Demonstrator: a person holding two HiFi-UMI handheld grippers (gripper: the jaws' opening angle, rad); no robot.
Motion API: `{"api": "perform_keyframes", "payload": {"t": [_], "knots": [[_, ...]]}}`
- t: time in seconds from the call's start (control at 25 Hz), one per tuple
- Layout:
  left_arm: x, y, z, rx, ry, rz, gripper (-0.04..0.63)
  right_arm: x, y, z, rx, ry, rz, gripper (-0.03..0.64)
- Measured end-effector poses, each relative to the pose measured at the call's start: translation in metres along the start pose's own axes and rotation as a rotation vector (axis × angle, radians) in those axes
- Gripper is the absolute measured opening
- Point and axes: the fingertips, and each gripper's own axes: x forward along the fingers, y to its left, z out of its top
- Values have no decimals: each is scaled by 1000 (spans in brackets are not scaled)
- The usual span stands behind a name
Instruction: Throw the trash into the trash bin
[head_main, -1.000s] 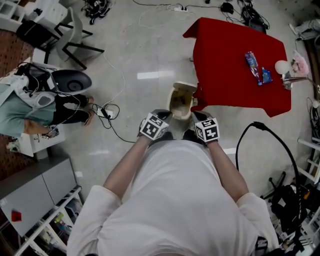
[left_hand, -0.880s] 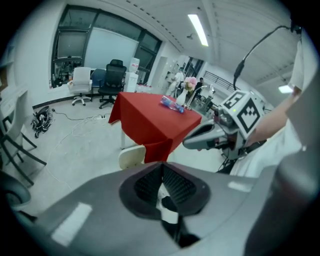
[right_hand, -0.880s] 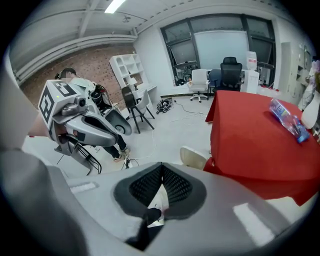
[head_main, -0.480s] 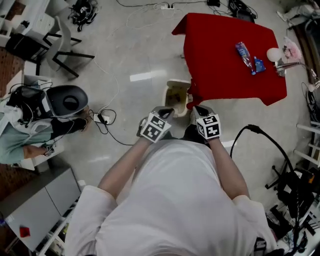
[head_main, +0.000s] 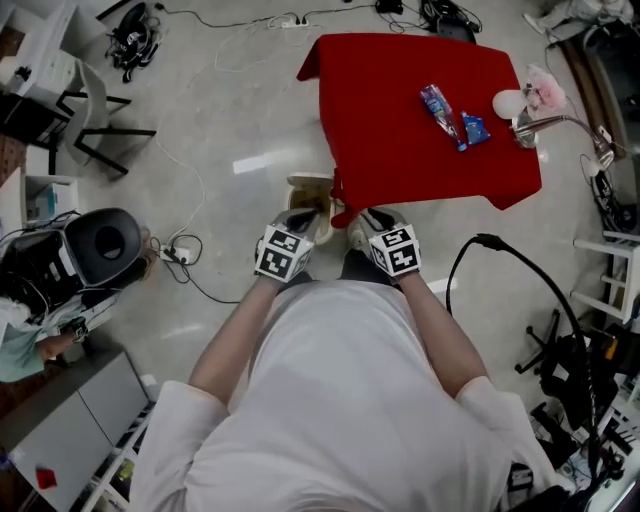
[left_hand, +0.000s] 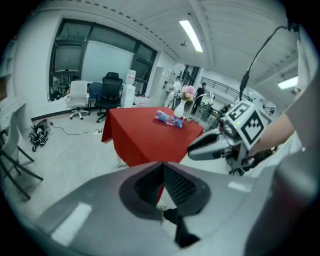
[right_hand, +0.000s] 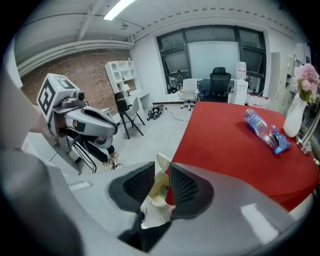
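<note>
Two bits of trash, both up on the red table (head_main: 390, 120), neither in hand: a clear plastic bottle (head_main: 441, 103) lying on its side and a small blue wrapper (head_main: 476, 128) just beside it, touching or not I can't tell. Both sit toward the far right of the tabletop, near the white vase (head_main: 507, 103)

Left gripper (left_hand: 161, 167): pads pressed together, nothing between them. Right gripper (right_hand: 162, 172): jaws have just been opening, now a narrow gap with nothing in it, only the bin showing through

Handling guess: the bottle looks empty or close to it, so light and thin-walled. It will dent, and it could squirt out sideways if I squeeze the round body hard. I'd take it across the middle at the label, or at the neck where it's stiffer. The wrapper is limp film, weighs nothing and lies flat, so pinch a raised edge or crimped end, not the flat face. It may cling to a pad on release

Containers: cream trash bin (head_main: 305, 188) on the floor, tucked against the table's near left corner, lid looks tipped up, well apart from the trash. Inside looks dark and yellowish, can't tell what's in it. The vase holds pink flowers (head_main: 545, 92). Not mine to touch, but close enough to the bottle to knock over

One item per gripper looks doable
</note>
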Motion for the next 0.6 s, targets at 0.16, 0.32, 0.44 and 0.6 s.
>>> {"api": "perform_keyframes", "payload": {"t": [0.16, 0.32, 0.44, 0.6], "knots": [[22, -15, 22, -17, -12, 13, 5, -10, -45, 3, -4, 8, 5, 101], [46, -27, 34, -25, -8, 14, 5, -15, -89, 9, -9, -4, -14, 116], [63, -31, 42, -35, -4, 25, 5, -17, -125, 12, 1, -8, -31, 132], [81, -34, 55, -49, -4, 44, 5, -19, -170, 19, 10, -7, -50, 138]]}}
